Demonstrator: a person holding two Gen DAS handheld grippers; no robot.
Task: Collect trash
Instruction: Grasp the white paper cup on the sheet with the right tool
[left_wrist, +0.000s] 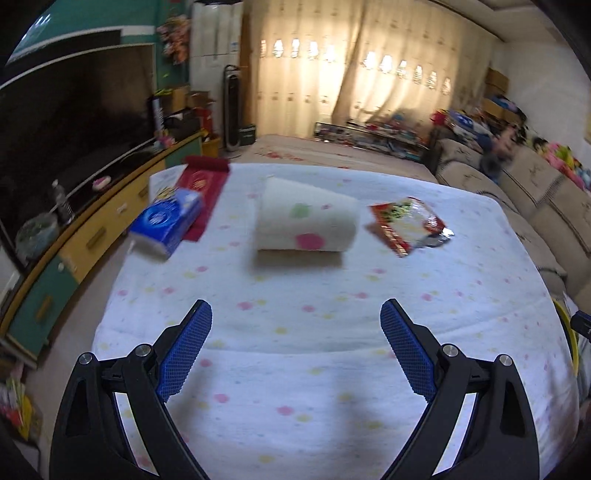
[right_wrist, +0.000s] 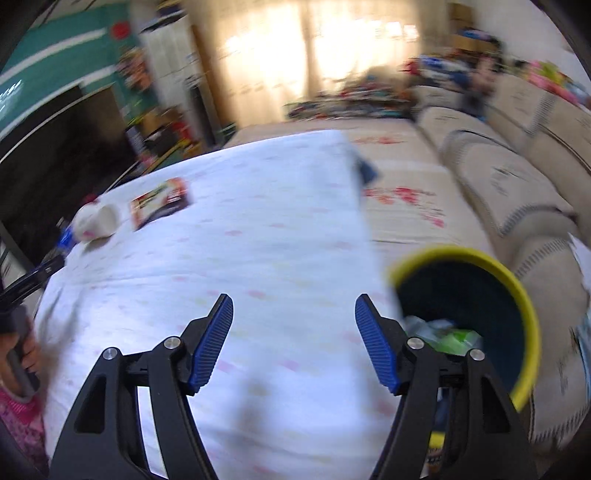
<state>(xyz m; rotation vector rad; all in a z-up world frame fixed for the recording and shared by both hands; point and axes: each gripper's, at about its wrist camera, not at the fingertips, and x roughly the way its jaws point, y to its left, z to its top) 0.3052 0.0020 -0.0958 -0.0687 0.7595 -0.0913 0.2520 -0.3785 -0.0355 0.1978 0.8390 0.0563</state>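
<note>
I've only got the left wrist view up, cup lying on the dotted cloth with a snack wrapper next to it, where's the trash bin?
Observer: The bin, dark inside with a yellow rim, stands past the cloth's right edge, beside the sofa.
Operator: Anything in it already?
Observer: Yes, some pale and green crumpled trash lies at the bottom; too blurred to name.
Operator: Is the right gripper carrying something?
Observer: No. The right gripper is open with nothing between its blue pads; it hangs over the cloth just left of the bin.
Operator: And my left one?
Observer: The left gripper is also open and empty, facing the cup and wrapper.
</note>
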